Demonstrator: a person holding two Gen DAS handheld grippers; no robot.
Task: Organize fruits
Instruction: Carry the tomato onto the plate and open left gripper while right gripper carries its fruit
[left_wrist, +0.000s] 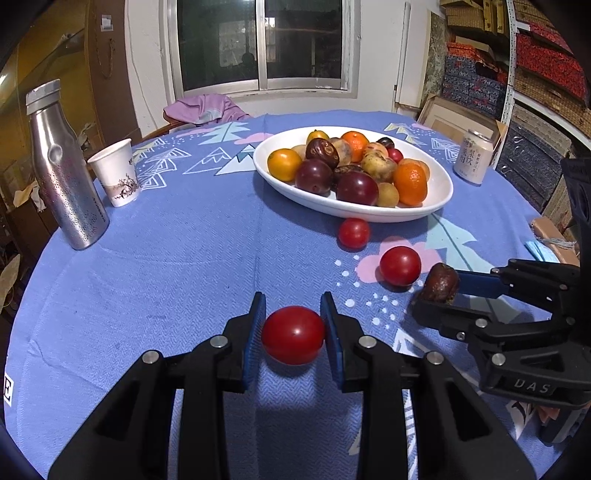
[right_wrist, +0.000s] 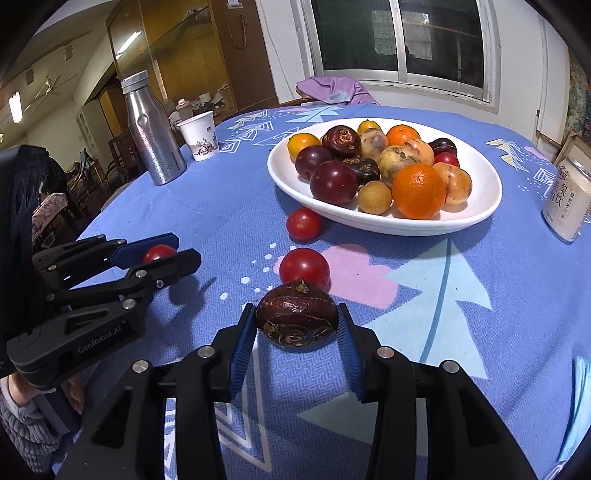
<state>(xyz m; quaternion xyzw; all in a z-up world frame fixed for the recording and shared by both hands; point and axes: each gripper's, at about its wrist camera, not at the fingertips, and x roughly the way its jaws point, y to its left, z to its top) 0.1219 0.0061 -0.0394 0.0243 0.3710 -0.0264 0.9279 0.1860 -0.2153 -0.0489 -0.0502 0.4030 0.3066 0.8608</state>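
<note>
My left gripper (left_wrist: 293, 314) is shut on a red cherry tomato (left_wrist: 293, 335), held just above the blue cloth; the same gripper (right_wrist: 184, 247) with its tomato (right_wrist: 159, 253) shows at the left of the right wrist view. My right gripper (right_wrist: 297, 314) is shut on a dark brown water chestnut (right_wrist: 296, 319); that gripper (left_wrist: 436, 291) and chestnut (left_wrist: 440, 282) appear at the right of the left wrist view. Two loose red tomatoes (left_wrist: 354, 232) (left_wrist: 400, 266) lie on the cloth before the white oval bowl (left_wrist: 439, 192), which is heaped with several plums, oranges and other fruits.
A dented metal bottle (left_wrist: 62, 170) and a paper cup (left_wrist: 116, 171) stand at the far left of the round table. A drink can (left_wrist: 472, 157) stands right of the bowl. A purple cloth (left_wrist: 205, 107) hangs over a chair behind the table. A sleeve (right_wrist: 26, 435) shows lower left.
</note>
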